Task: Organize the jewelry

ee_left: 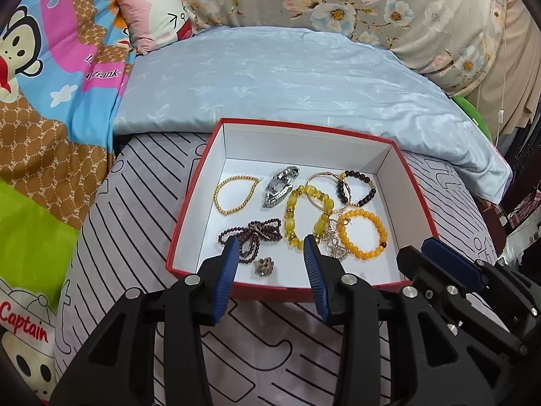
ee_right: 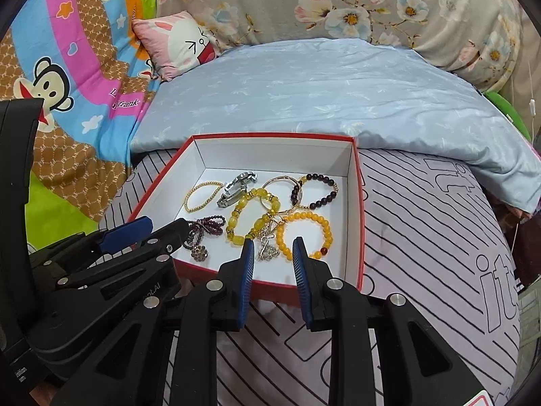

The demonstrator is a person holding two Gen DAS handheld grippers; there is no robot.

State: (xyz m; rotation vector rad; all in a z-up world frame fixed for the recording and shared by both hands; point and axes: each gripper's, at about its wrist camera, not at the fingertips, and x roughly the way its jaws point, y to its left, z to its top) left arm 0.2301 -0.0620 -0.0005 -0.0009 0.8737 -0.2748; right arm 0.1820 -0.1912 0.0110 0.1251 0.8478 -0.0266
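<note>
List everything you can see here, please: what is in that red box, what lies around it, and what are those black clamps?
Red cardboard box: one, white inside, on the striped sheet.
Gold bead bracelet: one, box's far left.
Silver metal watch: one, beside it.
Large yellow bead bracelet: one, centre.
Orange bead bracelet: one, near right.
Dark bead bracelet: one, far right.
Thin gold bangle: one, far centre.
Purple bead strand: one, near left.
Light blue quilt: one, behind the box.
Left gripper: black, blue pads, open, empty.
Right gripper: same, open, empty.
</note>
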